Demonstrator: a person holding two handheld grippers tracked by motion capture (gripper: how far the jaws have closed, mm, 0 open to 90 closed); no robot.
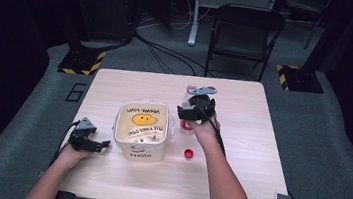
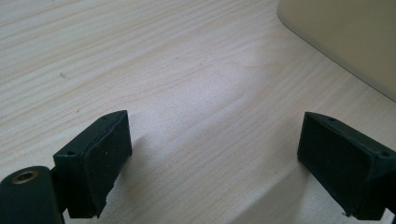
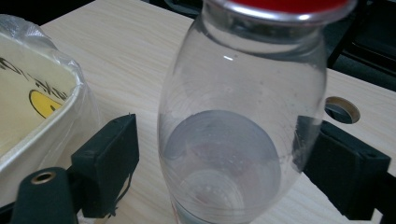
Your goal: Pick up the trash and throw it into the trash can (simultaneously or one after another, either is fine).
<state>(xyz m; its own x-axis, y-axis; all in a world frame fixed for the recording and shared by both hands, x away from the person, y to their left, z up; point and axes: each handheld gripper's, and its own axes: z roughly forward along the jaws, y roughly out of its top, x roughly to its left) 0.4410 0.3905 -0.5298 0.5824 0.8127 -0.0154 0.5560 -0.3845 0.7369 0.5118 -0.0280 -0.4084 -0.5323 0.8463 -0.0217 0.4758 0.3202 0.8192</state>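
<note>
A clear bottle (image 1: 185, 123) with a red label band stands on the table right of the bin; it rises close up between the jaws in the right gripper view (image 3: 243, 140). My right gripper (image 1: 189, 115) (image 3: 224, 163) sits around it, open. The left pad (image 3: 109, 163) stands a little off the glass, while the right pad (image 3: 345, 168) lies at the bottle's edge. A red cap (image 1: 188, 153) lies loose on the table near the wrist. My left gripper (image 1: 101, 145) (image 2: 212, 163) rests open on the wood left of the bin, nothing between its jaws.
A cream bin (image 1: 119, 123) (image 3: 42, 140) (image 2: 345, 42), lined with a smiley-face plastic bag, stands mid-table. A round hole (image 3: 342, 109) is cut in the tabletop beyond the bottle. A folding chair (image 1: 245, 32) and floor cables lie behind the table.
</note>
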